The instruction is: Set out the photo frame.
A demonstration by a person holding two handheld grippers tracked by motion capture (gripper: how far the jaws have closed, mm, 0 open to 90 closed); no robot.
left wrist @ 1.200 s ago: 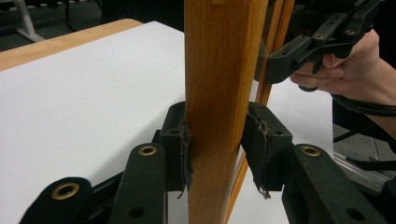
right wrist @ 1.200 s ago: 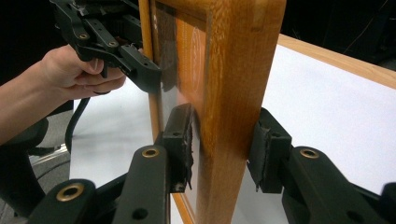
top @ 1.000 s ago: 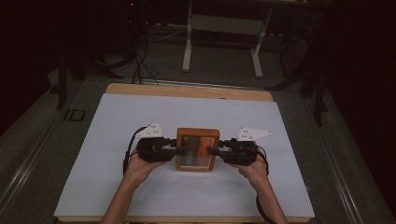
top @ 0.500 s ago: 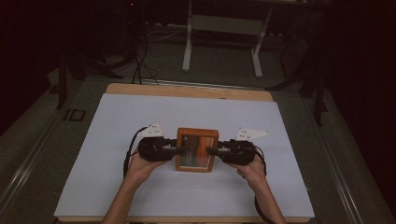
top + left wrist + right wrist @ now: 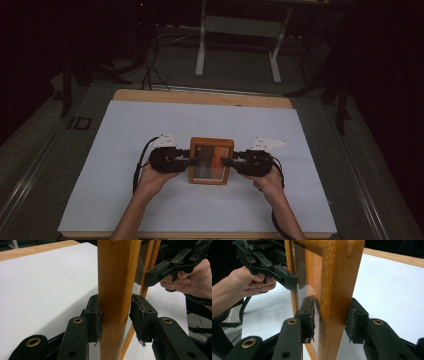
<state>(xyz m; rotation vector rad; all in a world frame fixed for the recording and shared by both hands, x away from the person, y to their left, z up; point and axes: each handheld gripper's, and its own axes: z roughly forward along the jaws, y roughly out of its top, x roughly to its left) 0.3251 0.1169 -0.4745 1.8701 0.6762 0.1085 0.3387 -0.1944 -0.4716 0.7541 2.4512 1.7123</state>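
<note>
A wooden picture frame (image 5: 211, 161) with a glass front and an orange picture stands roughly upright over the white table sheet (image 5: 125, 140), its glass side towards the person. My left gripper (image 5: 192, 161) is shut on its left rail; in the left gripper view the pads (image 5: 93, 315) press both faces of the wood (image 5: 115, 277). My right gripper (image 5: 229, 162) is shut on the right rail (image 5: 337, 277), one pad (image 5: 309, 315) on the glass side and one on the back. Whether the frame's bottom edge touches the table is hidden.
The sheet covers a wooden tabletop whose far edge (image 5: 200, 97) shows behind it. Beyond the table stand a metal stand's legs (image 5: 237, 50), with cables on the dark floor (image 5: 150, 65). Bare sheet lies on all sides of the frame.
</note>
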